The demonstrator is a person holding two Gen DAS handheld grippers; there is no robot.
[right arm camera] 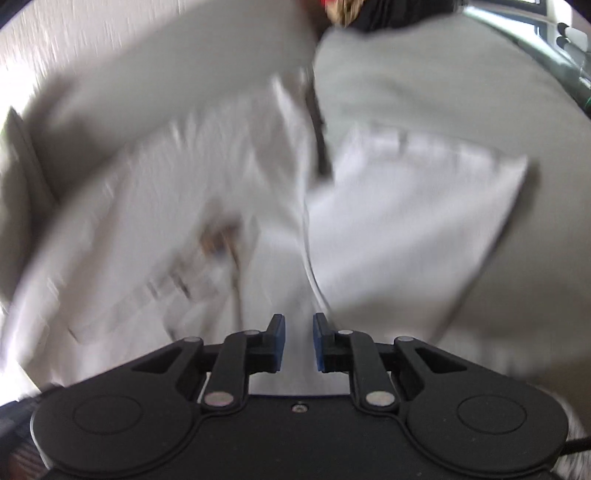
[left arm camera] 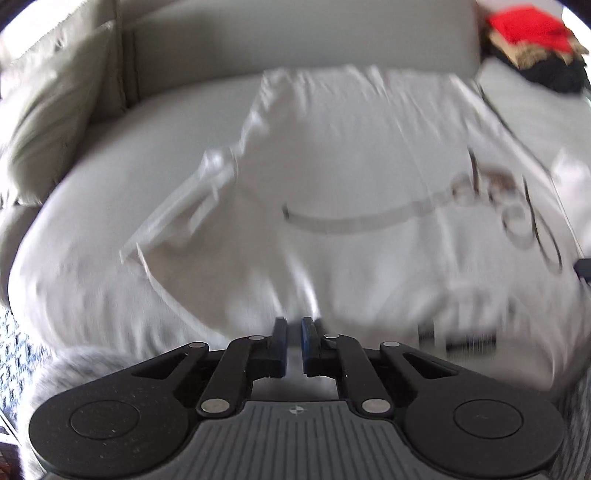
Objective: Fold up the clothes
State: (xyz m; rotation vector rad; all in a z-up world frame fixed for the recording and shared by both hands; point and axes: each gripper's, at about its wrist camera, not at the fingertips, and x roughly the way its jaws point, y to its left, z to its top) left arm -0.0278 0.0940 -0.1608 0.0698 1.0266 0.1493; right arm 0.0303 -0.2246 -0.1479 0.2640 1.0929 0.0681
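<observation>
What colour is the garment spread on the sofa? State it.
White, with a dark line print; the garment shows best in the left wrist view.

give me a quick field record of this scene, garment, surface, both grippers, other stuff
garment: white t-shirt spread flat, printed design facing up, one sleeve out to the side
surface: light grey sofa, cushion at its left end
left gripper: jaws nearly together over the shirt's near edge; whether they pinch cloth cannot be told
right gripper: jaws slightly apart, nothing gripped
other: red and black clothes pile at the far right
image quality: motion blur in both views
</observation>
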